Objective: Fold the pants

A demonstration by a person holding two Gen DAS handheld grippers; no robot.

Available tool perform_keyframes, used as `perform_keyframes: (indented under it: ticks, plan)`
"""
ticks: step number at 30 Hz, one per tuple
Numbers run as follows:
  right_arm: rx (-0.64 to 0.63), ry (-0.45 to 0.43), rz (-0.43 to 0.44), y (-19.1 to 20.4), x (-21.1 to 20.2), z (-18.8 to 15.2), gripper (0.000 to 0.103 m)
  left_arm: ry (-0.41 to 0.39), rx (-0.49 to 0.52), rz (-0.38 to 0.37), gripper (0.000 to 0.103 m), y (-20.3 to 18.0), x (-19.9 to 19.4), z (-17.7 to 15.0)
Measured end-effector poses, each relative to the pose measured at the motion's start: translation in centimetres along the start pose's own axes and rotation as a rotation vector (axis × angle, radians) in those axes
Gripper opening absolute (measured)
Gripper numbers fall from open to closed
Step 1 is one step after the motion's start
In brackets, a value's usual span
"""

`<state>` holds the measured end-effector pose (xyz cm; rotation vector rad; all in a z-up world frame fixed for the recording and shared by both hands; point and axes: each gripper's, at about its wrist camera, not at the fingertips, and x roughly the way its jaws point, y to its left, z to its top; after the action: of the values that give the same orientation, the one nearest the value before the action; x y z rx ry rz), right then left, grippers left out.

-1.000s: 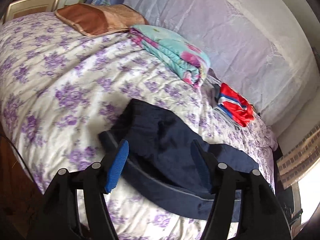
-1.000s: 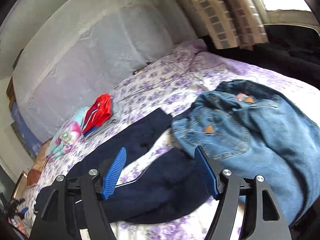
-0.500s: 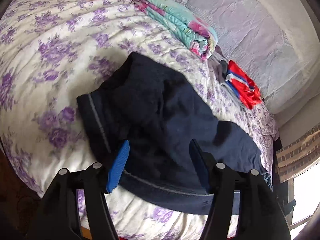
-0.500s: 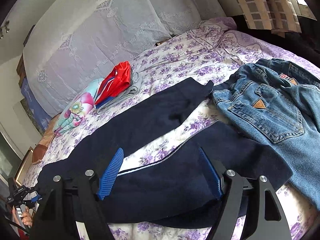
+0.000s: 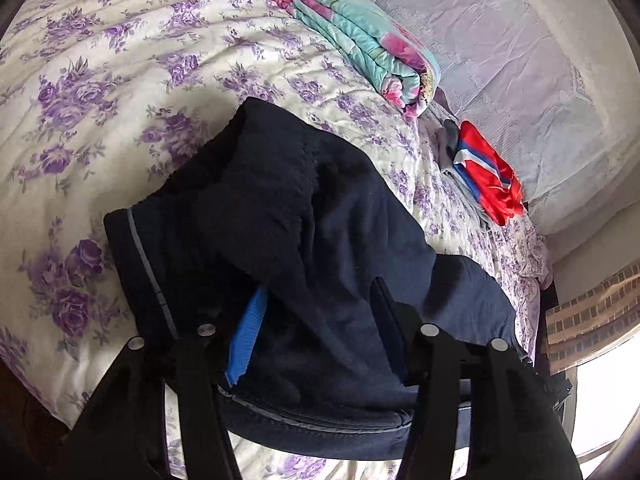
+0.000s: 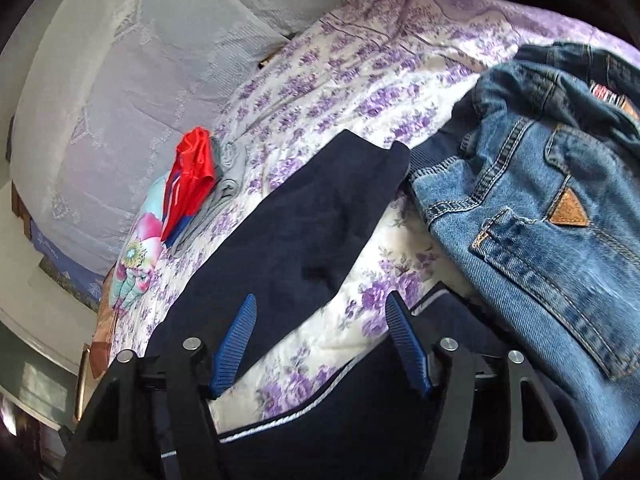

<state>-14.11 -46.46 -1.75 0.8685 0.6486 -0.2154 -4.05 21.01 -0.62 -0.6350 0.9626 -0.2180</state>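
Dark navy pants (image 5: 320,208) lie crumpled on a bed with a purple-flowered cover (image 5: 100,80). In the left wrist view my left gripper (image 5: 318,292) is low over the waist end; its jaws are closing, with a hump of navy fabric between them that hides the top of the blue left pad (image 5: 244,344). In the right wrist view the far leg (image 6: 304,220) and the near leg with a pale stripe (image 6: 360,420) lie apart. My right gripper (image 6: 322,298) hangs over the strip of bedcover between the legs, its jaws closing on nothing, its right finger at the near leg's edge.
Blue jeans (image 6: 540,208) lie heaped at the right, touching the far leg's end. A folded turquoise and pink blanket (image 5: 360,44) and a red and blue garment (image 5: 488,180) lie along the pale lace-covered wall side (image 5: 520,40). The bed's edge is just below the left gripper.
The left gripper sank onto the pants and its jaws narrowed around the fabric. The right gripper swung left and down, away from the jeans to the gap between the legs, and narrowed too.
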Motion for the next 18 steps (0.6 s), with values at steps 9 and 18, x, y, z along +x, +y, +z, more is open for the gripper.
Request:
perform_keyframes:
  ticks: [9, 18]
  plan:
    - [-0.039, 0.000, 0.015, 1.1, 2.8, 1.3, 0.004, -0.033, -0.026, 0.007, 0.020, 0.1, -0.2, 1.5]
    - [-0.135, -0.200, 0.193, 3.1, -11.8, -0.7, 0.003, -0.158, 0.087, -0.137, 0.014, -3.8, -6.9, 1.6]
